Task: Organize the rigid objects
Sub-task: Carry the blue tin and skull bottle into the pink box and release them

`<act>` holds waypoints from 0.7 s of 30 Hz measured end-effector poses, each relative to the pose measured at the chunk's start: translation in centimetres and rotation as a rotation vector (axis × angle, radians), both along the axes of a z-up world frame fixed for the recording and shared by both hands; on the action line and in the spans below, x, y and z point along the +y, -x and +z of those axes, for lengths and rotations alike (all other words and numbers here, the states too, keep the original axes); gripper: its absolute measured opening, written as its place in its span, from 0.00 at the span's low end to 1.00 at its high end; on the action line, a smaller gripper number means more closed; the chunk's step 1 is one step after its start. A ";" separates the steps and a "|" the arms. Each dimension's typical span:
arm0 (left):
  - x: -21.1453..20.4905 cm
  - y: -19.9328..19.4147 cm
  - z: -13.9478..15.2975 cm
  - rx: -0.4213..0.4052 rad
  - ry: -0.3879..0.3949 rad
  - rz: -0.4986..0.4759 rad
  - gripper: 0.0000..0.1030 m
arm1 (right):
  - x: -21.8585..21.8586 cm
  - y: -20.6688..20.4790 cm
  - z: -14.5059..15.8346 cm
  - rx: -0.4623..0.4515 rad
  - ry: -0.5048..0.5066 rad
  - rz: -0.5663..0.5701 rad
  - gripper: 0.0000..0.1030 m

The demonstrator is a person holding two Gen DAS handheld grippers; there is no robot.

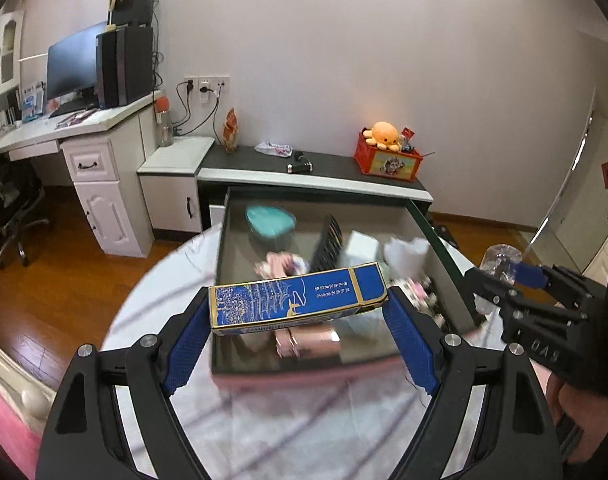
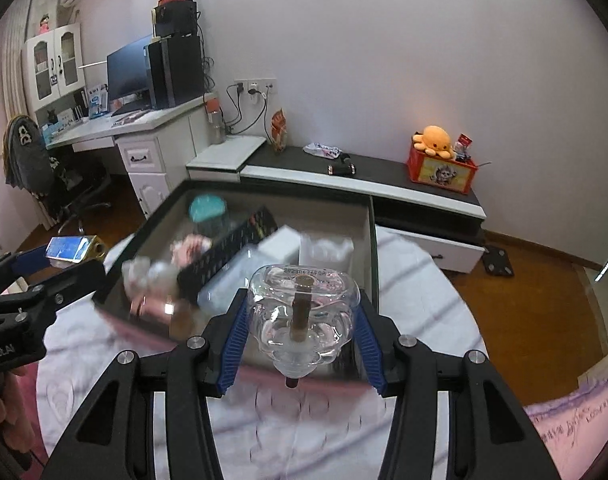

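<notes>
My left gripper is shut on a long blue and gold box and holds it crosswise above the near end of a dark open storage box on the white round table. My right gripper is shut on a clear plastic bottle with a brown stick inside, held over the storage box's near edge. The storage box holds a teal-lidded jar, a black comb-like item, white boxes, pink items and crumpled plastic. The right gripper with its bottle shows at the right of the left wrist view.
A low dark cabinet behind the table carries a red box with an orange octopus plush, a small dark bottle and a packet. A white desk with monitor and computer stands at left, with a chair. Wooden floor surrounds the table.
</notes>
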State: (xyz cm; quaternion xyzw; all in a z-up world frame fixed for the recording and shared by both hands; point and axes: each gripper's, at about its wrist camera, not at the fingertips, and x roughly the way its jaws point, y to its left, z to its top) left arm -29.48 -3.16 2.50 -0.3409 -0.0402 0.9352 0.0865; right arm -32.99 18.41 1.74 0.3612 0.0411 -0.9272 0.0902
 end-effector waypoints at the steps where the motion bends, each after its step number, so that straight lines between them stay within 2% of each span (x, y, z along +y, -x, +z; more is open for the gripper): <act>1: -0.1 0.5 0.0 0.000 0.010 -0.001 0.83 | 0.0 0.7 -0.1 -0.010 0.006 0.004 0.49; 5: -0.3 3.2 -1.0 -0.043 0.003 -0.036 0.83 | -0.2 3.3 -1.7 -0.068 0.022 0.014 0.49; 9: 0.6 4.8 -3.2 -0.094 0.000 -0.067 0.83 | -0.3 4.1 -3.7 -0.117 0.021 0.014 0.49; 21: 3.6 5.8 -7.1 -0.185 0.059 -0.115 0.83 | -0.7 4.4 -7.0 -0.203 -0.004 0.020 0.49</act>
